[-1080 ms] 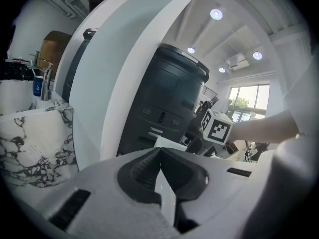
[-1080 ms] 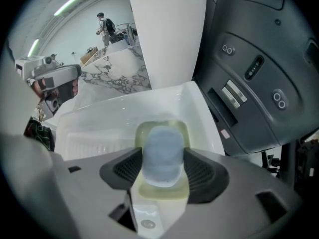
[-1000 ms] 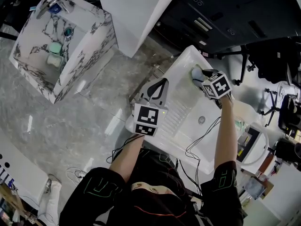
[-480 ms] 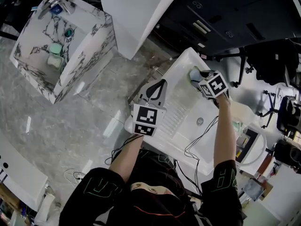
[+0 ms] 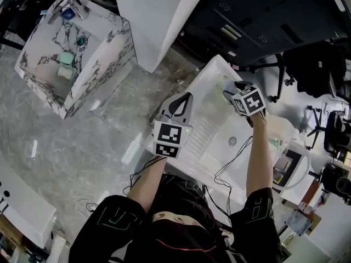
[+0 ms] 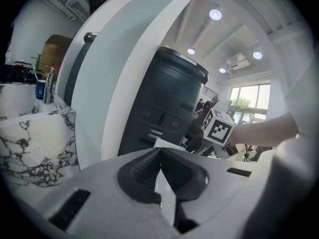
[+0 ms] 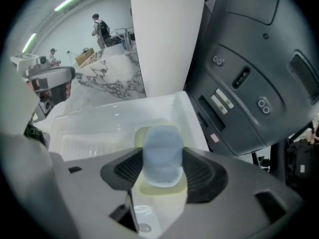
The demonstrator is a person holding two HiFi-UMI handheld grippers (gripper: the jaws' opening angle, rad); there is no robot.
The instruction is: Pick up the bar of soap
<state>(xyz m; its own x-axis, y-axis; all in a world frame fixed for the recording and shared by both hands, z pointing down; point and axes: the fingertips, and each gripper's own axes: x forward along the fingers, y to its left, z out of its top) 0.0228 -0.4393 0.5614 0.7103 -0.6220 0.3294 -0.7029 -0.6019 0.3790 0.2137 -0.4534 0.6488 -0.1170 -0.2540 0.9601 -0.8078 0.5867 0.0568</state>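
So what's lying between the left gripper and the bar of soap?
Only the white sink's ribbed drainboard, bare, as the head view shows. The left gripper is shut; the bar of soap sits clamped in the right gripper.

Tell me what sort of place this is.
Probably a test lab or showroom, not a home bathroom: a white sink and a marble-pattern basin share open space with a large dark machine.

Pale blue bar of soap (image 7: 162,153), yellowish dish (image 7: 159,190), white sink (image 7: 99,123) — black-veined white marble basin (image 5: 104,64)
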